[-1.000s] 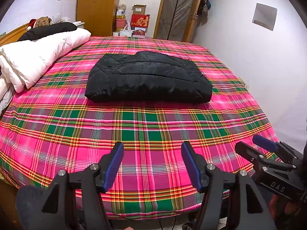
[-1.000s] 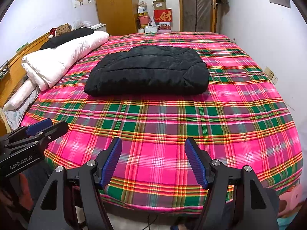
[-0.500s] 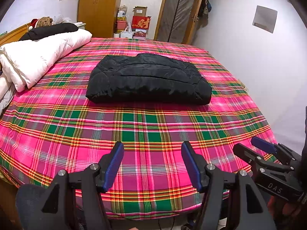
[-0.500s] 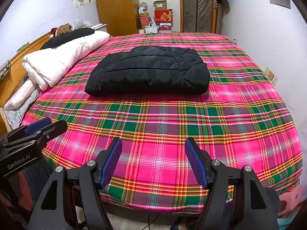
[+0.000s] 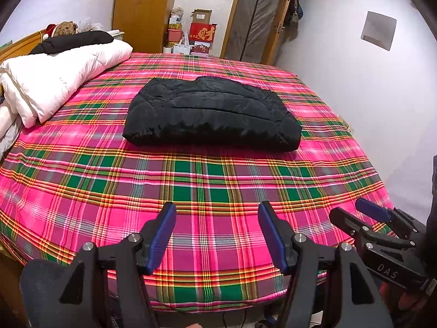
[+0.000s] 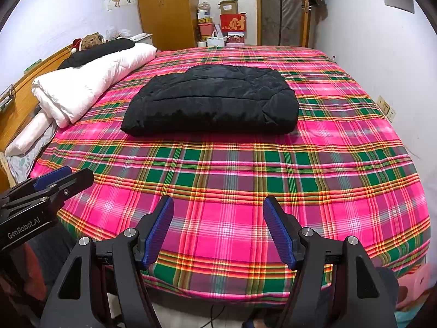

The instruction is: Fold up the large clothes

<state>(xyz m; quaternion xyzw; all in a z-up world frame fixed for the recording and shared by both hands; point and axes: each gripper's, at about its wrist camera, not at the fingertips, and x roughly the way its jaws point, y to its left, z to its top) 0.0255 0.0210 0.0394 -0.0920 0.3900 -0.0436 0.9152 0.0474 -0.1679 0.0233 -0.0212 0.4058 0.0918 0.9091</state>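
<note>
The jaws of the left gripper (image 5: 214, 233) stand spread with nothing between them, and the jaws of the right gripper (image 6: 218, 228) stand spread and empty too; both hang over the near edge of the bed (image 6: 355, 191), tipped downward, side by side. The black jacket (image 6: 210, 101) lies straight ahead of both, well apart from either pair of jaws, in the middle of the plaid sheet. It looks already folded into a thick, squarish bundle, so the task seems close to done or done. Its long axis runs left to right across both views, its near long edge facing the grippers; the left gripper lines up more with its left end, the right with its right end, and neither is clearly nearer. A broad strip of bare sheet lies between jaws and jacket, with open room to the right toward the wall (image 6: 368, 41). On the left the rolled white quilt (image 6: 90, 87) lies near the jacket's left end and narrows the room there.
</note>
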